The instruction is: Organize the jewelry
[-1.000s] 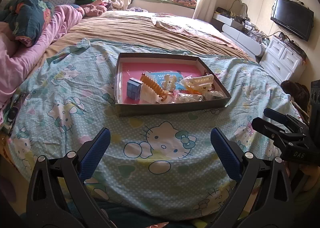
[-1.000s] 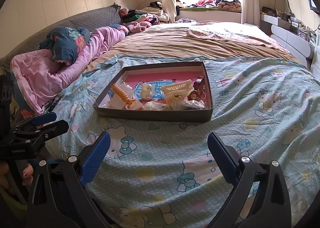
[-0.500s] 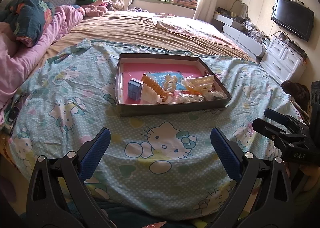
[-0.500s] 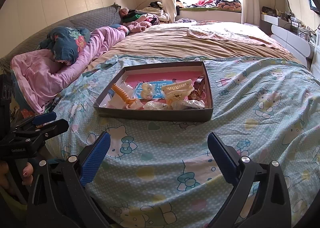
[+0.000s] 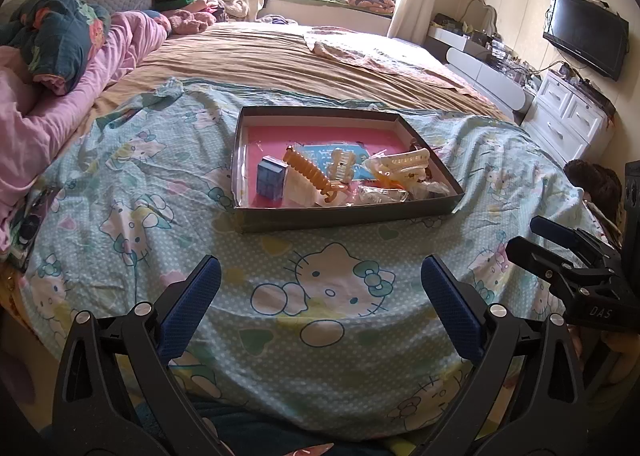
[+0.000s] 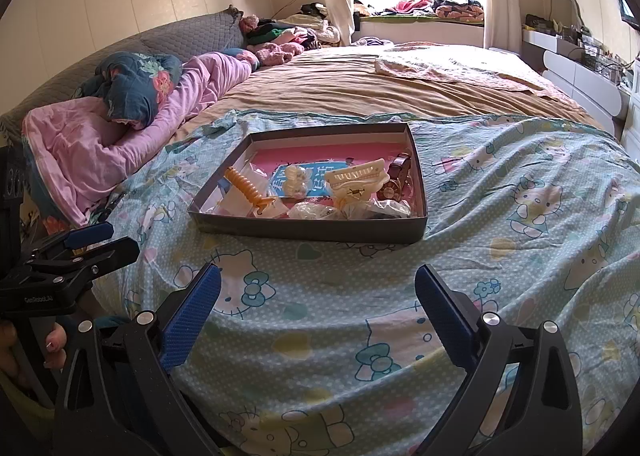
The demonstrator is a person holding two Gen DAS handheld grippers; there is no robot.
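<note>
A shallow dark box with a pink floor lies on the Hello Kitty sheet; it also shows in the right wrist view. It holds an orange spiral hair tie, a small blue box, a cream hair claw, a brown watch and clear plastic bags. My left gripper is open and empty over the sheet, short of the box. My right gripper is open and empty, also short of the box.
A pink quilt and floral pillow lie at the left. A tan blanket covers the far bed. White drawers and a wall TV stand at the right.
Both grippers have barely shifted; the view has crept slightly toward the box. Both stay open and empty.
</note>
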